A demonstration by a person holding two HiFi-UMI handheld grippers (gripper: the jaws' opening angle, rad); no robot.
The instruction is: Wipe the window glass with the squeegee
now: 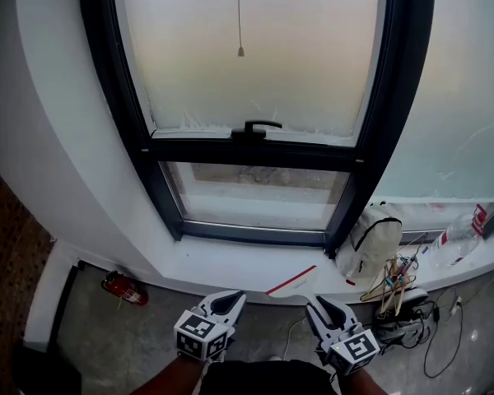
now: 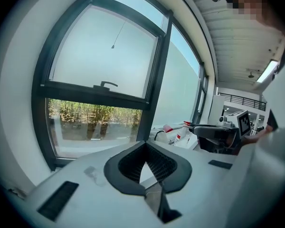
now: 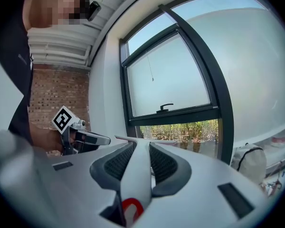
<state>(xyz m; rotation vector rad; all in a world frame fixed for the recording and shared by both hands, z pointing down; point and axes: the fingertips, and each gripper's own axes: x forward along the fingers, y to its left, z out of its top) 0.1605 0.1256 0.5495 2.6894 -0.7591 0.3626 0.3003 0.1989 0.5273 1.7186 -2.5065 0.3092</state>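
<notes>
As viewed from head camera, right tongs (image 1: 317, 303) clenched on white squeegee with red trim (image 1: 292, 281). Handle runs between jaws. Blade held over white window sill (image 1: 222, 263), well short of black-framed window glass (image 1: 255, 197). Blade appears clear of sill, contact not certain. Beside them, left tongs (image 1: 230, 299) clenched tip to tip, nothing between jaws. White backpack (image 1: 372, 239) on sill at right.

The white squeegee (image 1: 293, 281) with red trim, clamped in the right gripper (image 1: 319, 304), slants up over the sill's (image 1: 230, 263) front edge. The window glass (image 1: 255, 48) is frosted above and clear below.
</notes>
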